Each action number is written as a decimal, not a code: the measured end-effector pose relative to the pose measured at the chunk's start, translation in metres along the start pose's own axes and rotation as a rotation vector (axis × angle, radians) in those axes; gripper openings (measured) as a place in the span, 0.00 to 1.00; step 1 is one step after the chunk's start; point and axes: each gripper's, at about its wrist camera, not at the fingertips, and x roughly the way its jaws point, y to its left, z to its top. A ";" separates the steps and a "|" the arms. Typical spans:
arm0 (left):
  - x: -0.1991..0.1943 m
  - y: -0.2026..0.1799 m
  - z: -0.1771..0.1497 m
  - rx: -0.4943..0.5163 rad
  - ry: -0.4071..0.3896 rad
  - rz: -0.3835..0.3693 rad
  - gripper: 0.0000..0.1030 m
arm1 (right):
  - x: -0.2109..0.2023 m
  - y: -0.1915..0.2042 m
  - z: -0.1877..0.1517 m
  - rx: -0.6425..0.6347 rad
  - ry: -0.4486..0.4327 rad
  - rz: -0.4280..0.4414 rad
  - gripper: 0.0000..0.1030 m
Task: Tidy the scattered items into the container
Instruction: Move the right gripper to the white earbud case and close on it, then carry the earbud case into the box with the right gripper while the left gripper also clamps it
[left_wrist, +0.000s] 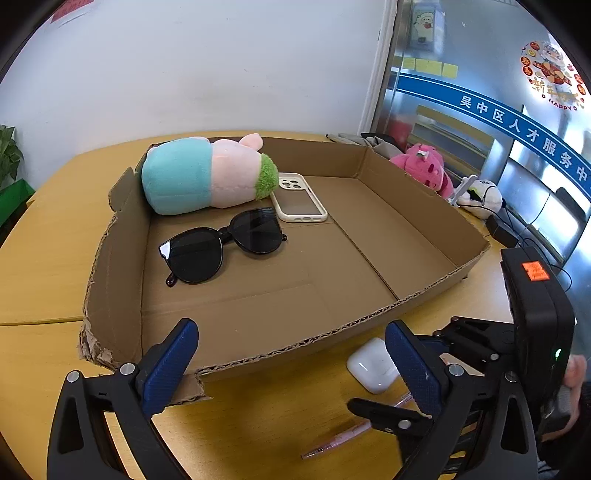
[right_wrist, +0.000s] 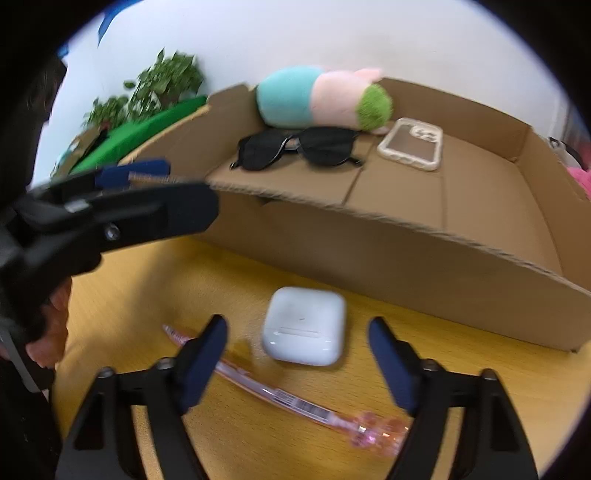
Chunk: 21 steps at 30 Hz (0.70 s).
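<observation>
box (left_wrist: 417, 206): plush (left_wrist: 207, 173) at 11, sunglasses (left_wrist: 221, 247), phone case (left_wrist: 299, 197) inside | earbud case (right_wrist: 304, 326), pen (right_wrist: 280, 395) on bench (right_wrist: 147, 295), outside box wall | right gripper (right_wrist: 297, 363) spread wide, framing earbud case for pickup | left gripper (left_wrist: 291, 363) open, empty, at 6

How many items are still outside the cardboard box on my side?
2. A white earbud case lies on the yellow table just before the box's front wall; a pink translucent pen lies nearer, beside it. Others may be hidden.
</observation>
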 end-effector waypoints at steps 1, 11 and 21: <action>-0.002 -0.002 0.000 0.007 -0.003 -0.014 0.97 | -0.001 0.002 -0.001 -0.020 -0.002 -0.022 0.54; -0.013 -0.032 -0.004 0.148 0.003 -0.238 0.97 | -0.029 -0.015 -0.019 0.008 -0.045 -0.013 0.42; -0.081 -0.034 -0.001 0.212 -0.256 -0.494 0.99 | -0.059 -0.034 -0.017 0.014 -0.092 -0.013 0.42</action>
